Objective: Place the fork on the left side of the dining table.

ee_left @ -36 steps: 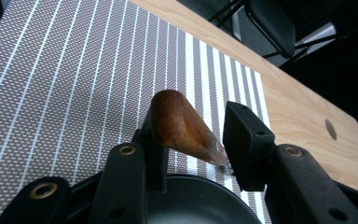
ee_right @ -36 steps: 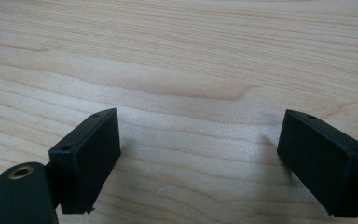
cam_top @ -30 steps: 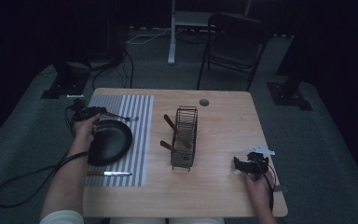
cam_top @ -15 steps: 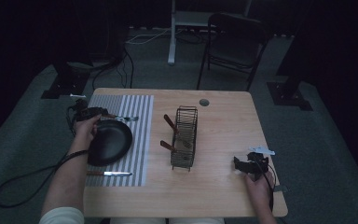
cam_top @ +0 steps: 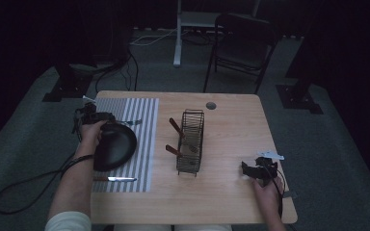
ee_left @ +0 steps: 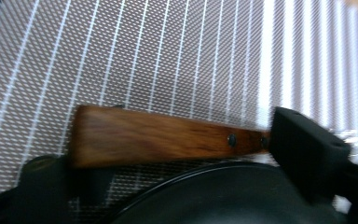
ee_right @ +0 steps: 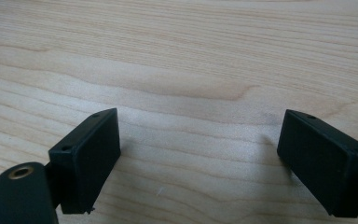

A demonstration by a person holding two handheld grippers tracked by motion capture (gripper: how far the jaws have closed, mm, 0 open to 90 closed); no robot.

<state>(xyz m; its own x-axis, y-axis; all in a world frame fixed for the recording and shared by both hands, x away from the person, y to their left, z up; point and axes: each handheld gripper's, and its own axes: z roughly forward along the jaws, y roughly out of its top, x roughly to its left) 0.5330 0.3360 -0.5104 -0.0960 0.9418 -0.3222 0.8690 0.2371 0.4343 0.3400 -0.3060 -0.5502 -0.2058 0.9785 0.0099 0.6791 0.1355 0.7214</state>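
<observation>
Dim room, wooden table point(cam_top: 231, 202), striped mat point(cam_top: 135, 115) on the left. Your left gripper point(ee_left: 186, 186) just let its jaws spread, so the wood-handled fork point(ee_left: 163, 140) now lies loose on the mat beside the black plate point(cam_top: 115, 147); placement looks done. Right gripper point(ee_right: 198, 154) sits open, empty.

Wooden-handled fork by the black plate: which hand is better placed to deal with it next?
Left. The left gripper is at the striped mat, its fingers, which have just been opening, either side of the fork's wooden handle beside the black plate. The right gripper rests open on bare table, past the wire rack.
</observation>
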